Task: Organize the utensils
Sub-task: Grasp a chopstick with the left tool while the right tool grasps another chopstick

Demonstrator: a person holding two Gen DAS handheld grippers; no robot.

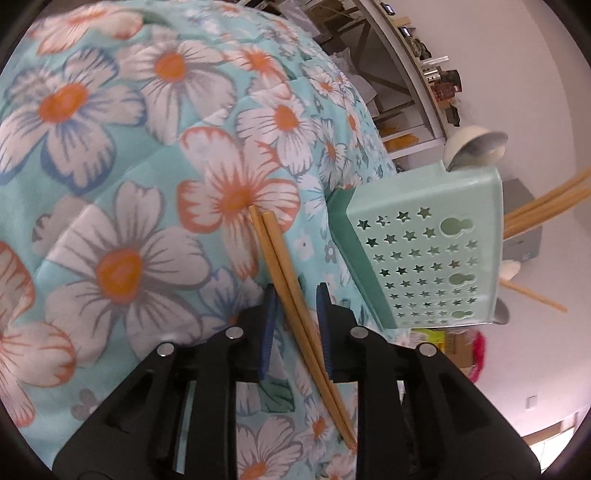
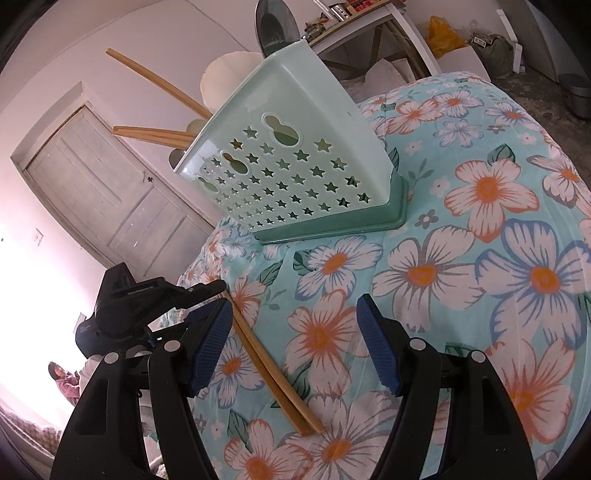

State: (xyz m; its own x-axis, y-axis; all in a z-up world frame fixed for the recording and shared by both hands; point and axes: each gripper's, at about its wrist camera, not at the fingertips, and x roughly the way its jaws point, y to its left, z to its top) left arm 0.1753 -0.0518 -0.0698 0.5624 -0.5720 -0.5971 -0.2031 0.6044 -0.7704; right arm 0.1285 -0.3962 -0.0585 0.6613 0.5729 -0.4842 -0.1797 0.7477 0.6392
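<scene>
The left gripper (image 1: 295,295), jaws apart, straddles the chopsticks (image 1: 291,295) lying low-centre on the soft quilt (image 1: 110,166); closing may catch only one stick or pinch fabric. The right gripper (image 2: 295,325) hovers open. Beyond, upper centre, the caddy (image 2: 295,155) sits tilted and could tip.

Quilt (image 2: 461,266): floral, teal.
Door (image 2: 99,184): white, shut.
Shelf (image 2: 373,18): cluttered.
Bin (image 2: 576,94): on the floor.
</scene>
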